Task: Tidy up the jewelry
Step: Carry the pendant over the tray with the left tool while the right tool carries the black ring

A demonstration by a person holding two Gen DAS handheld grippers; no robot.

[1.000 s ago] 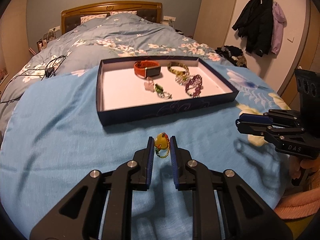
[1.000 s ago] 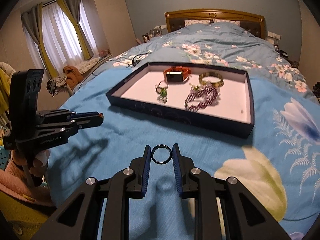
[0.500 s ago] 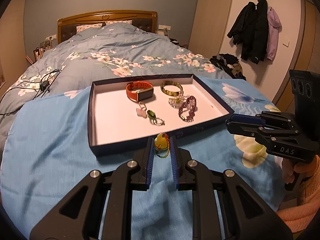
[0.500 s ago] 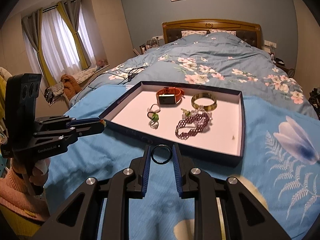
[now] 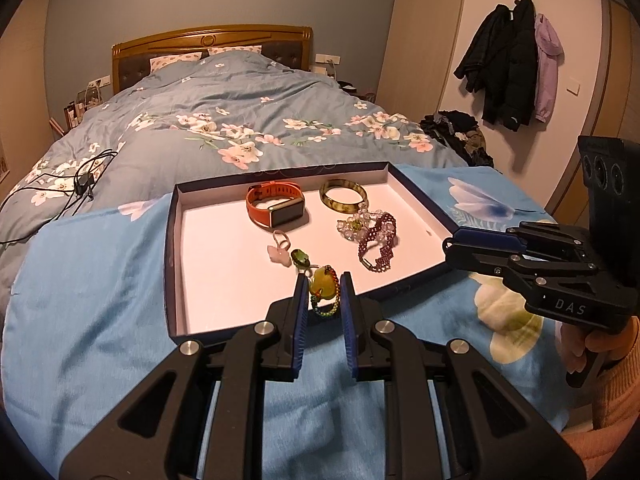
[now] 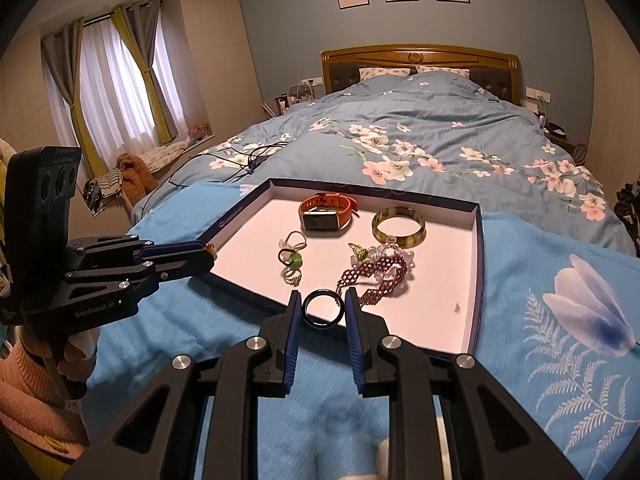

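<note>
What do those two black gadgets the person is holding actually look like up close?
Each is matte black plastic with silver bolts and two fingers lined in ribbed blue pads. The left gripper reads GenRobot.AI on its side, the right gripper reads DAS. Both carry a block with three round holes. The sleeves are peach-pink knit.

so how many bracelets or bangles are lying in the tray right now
3, as far as shows: a green-gold bangle at the back right of the tray, a clear beaded bracelet just in front of it, and a purple beaded bracelet touching that one.
</note>
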